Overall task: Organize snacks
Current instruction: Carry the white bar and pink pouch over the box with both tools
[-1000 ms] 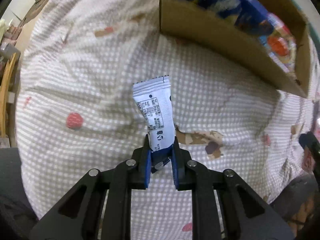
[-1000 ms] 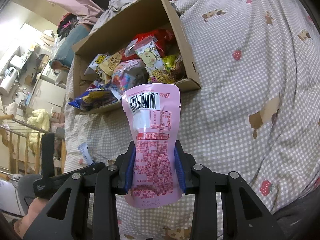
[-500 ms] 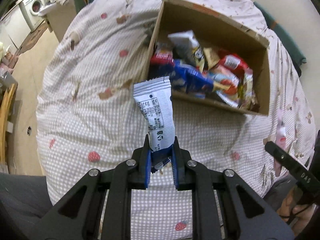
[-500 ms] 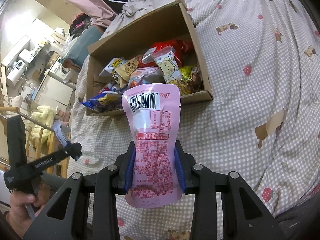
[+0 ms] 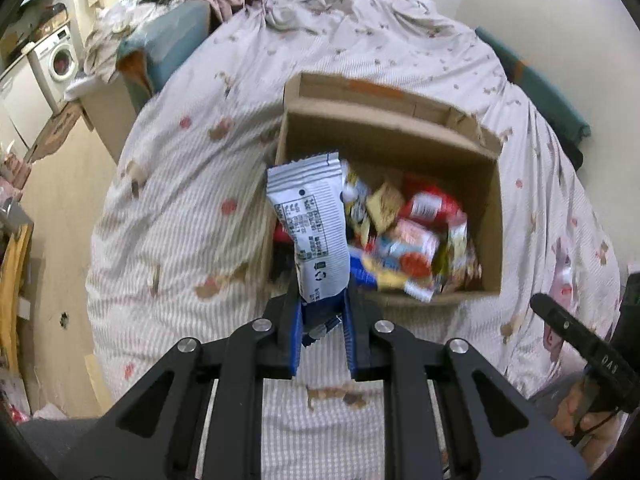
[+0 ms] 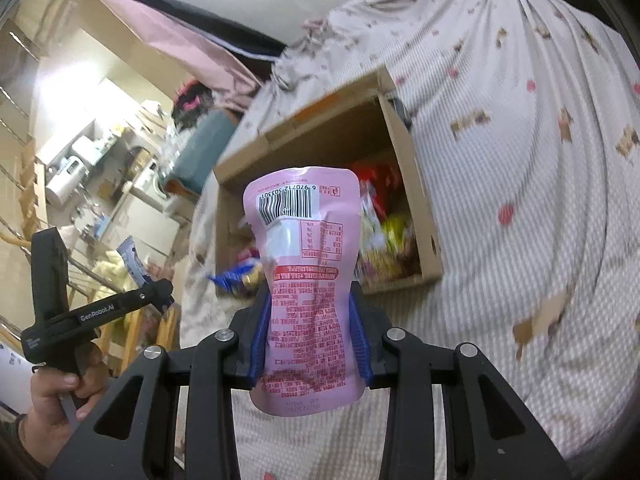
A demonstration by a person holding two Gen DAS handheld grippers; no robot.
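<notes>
L gripper [image 5: 322, 330]: jaws clamped on lower end of white sachet [image 5: 311, 227], blue-edged wrapper, printed panel facing cam. Long axis runs up and away from jaws, leaning slightly left. Bottom seal pokes out below the pads.

Cardboard box [image 5: 491, 216] sits ahead of L gripper and a bit right, open top, on checked bedspread [image 5: 180, 184]. Sachet's top edge overlaps the box's near-left corner in view. Box is part full of mixed snack packs [image 5: 412, 236], blurred, brands not readable. R tool's black handle shows at right edge of L view.

R gripper [image 6: 310, 340]: jaws closed on waist of pink pouch [image 6: 306, 280], barcode end up, long axis straight up from jaws, roughly vertical. Pouch bulges above and below the pads. Same box lies ahead, its opening behind and right of the pouch; pouch hides much of the interior.

Key relation, my read: both packs are short of the opening, box ahead of each gripper. L looks nearer and higher over the near-left corner, so L likely drops first; R needs to go fwd and slightly right.

Hard to tell: height of either pack above the rim, depth of free space in box. Both views motion-blurred. Far-left in R view, L tool w/ a hand [image 6: 60, 396] on its grip.
</notes>
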